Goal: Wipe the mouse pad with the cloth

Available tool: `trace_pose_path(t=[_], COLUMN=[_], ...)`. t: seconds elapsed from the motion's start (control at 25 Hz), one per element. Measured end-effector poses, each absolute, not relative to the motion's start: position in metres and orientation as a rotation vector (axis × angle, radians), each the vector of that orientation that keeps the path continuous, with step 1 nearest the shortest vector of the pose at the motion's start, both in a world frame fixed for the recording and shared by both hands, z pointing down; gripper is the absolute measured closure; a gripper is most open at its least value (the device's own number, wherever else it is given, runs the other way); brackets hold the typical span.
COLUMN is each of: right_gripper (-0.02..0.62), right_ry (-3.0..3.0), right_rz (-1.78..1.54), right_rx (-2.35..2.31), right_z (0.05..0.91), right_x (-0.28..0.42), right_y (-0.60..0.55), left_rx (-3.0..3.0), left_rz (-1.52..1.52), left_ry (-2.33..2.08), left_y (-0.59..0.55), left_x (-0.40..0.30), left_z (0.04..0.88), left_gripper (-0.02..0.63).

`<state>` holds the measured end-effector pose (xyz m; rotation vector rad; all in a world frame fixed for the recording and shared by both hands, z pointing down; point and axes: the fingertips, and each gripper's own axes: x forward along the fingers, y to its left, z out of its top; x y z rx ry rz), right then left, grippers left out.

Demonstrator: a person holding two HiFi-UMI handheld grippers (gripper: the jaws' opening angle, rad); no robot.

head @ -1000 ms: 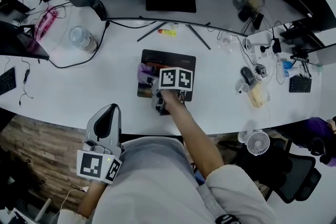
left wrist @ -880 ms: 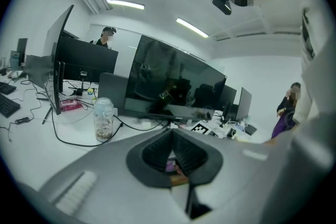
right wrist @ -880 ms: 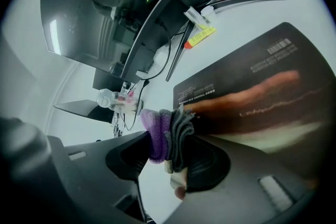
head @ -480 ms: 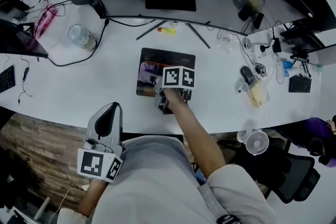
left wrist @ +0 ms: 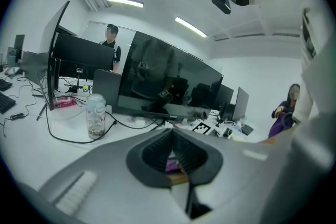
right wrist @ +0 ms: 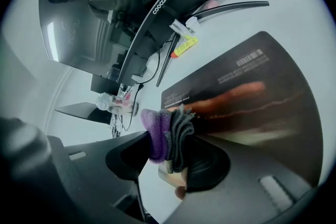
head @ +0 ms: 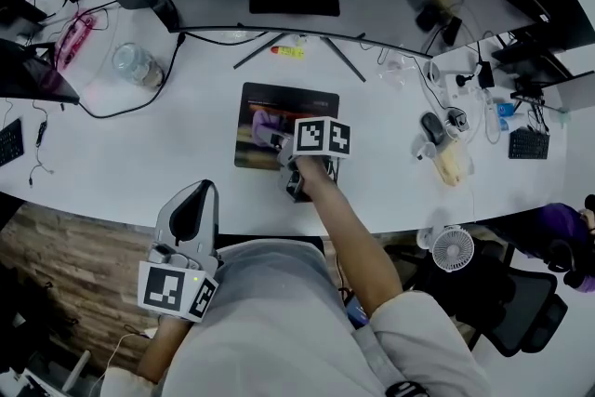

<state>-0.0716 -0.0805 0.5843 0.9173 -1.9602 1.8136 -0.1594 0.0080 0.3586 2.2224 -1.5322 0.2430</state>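
One clear jar (head: 135, 65) stands on the far left of the white desk (head: 139, 153). Below the desk edge, close to the person's body, is the first of the two grippers, the left gripper (head: 197, 192) (left wrist: 172, 150). Its own view shows its jaws closed on each other, with nothing held between them.

Near the middle of the desk lies the single dark mouse pad (head: 284, 98) (right wrist: 252, 92), flat, in front of one wide curved monitor (head: 279, 33). One yellow marker (head: 288, 52) lies just behind the pad. There is one cloth (head: 263, 119) (right wrist: 169, 136), purple and grey. It rests on the left half of the pad, and the right gripper (head: 275, 140) (right wrist: 170, 152) is clamped on it – the folds bulge out above the jaws. One small white fan (head: 453, 248) is on the right, below the desk edge.

Compared with one second ago, the cloth is further from the pad's left edge and nearer to its middle; the right gripper has gone rightward with it. The left gripper keeps its place and stays closed.
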Motion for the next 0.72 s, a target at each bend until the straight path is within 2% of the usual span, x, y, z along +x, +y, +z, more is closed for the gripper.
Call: trace_pose_path(t=[0.72], right_gripper=[0.400], right_ry=[-1.941], right_rz=[1.841], right_rx=[0.961], right_z=[0.586], right_x=[-0.010], right_y=[-0.073], left_rx=[2.265], left_rz=[0.237], left_ry=[-1.441], left_y=[0.002], left_x=[-0.118], left_z=[0.361], left_gripper=[0.606])
